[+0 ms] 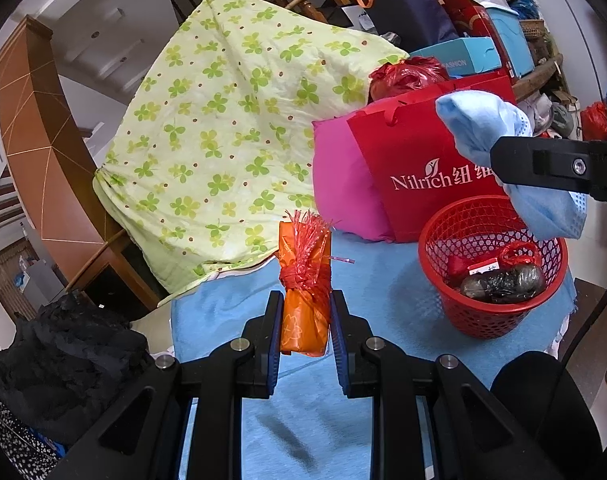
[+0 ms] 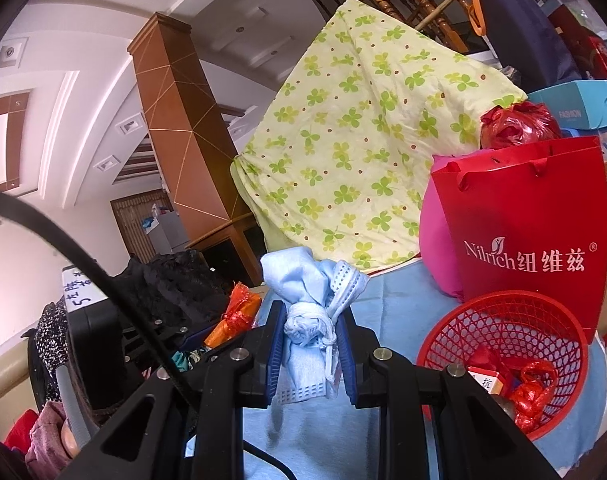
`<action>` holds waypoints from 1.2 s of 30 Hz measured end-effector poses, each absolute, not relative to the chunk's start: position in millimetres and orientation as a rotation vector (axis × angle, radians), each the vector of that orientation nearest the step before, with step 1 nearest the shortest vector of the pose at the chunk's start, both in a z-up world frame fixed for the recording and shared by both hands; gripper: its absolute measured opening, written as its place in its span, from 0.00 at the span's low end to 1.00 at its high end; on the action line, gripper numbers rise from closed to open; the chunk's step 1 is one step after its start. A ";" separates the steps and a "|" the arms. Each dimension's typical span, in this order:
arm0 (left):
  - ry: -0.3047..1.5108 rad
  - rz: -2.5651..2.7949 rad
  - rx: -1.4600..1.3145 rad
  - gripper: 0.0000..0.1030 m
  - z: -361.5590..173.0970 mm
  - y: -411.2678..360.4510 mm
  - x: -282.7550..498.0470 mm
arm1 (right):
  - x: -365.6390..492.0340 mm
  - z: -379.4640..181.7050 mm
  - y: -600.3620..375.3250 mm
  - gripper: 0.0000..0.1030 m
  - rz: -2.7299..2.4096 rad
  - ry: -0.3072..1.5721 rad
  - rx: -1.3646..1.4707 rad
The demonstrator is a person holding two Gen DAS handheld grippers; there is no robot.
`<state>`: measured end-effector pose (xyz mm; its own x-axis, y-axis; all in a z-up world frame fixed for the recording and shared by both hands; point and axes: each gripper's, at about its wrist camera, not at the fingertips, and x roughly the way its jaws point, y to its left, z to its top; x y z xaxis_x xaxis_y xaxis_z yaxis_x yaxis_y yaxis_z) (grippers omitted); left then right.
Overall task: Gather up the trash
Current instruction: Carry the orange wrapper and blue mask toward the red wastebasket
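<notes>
Pinching an orange wrapped packet tied with red ribbon (image 1: pixel 303 304) above the blue cloth-covered table (image 1: pixel 223 312), the left gripper (image 1: pixel 306 322) sits mid-table; rightward, the right gripper (image 2: pixel 312 344) clamps a knotted pale-blue face mask bundle (image 2: pixel 307 320) beside the red mesh plastic basket (image 2: pixel 503 312), near the table's right edge, before a red paper bag (image 2: pixel 543 208) reading "Nilrich".

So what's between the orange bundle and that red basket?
Only bare blue cloth, as the left wrist view shows: the orange bundle sits clamped in the left tongs, and the red basket stands off to its right.
</notes>
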<state>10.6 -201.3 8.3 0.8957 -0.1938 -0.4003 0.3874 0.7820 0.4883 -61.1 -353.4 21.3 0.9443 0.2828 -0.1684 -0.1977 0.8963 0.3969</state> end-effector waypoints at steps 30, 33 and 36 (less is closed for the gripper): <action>0.368 -0.374 0.659 0.23 -4.6 -229.0 12.7 | -62.2 4.6 -392.5 0.26 0.211 0.230 0.452; 0.369 -0.381 0.665 0.23 -5.3 -232.2 12.4 | -62.7 3.2 -396.3 0.26 0.204 0.229 0.457; 0.367 -0.388 0.673 0.23 -5.9 -235.3 11.0 | -64.0 2.0 -399.5 0.26 0.202 0.229 0.466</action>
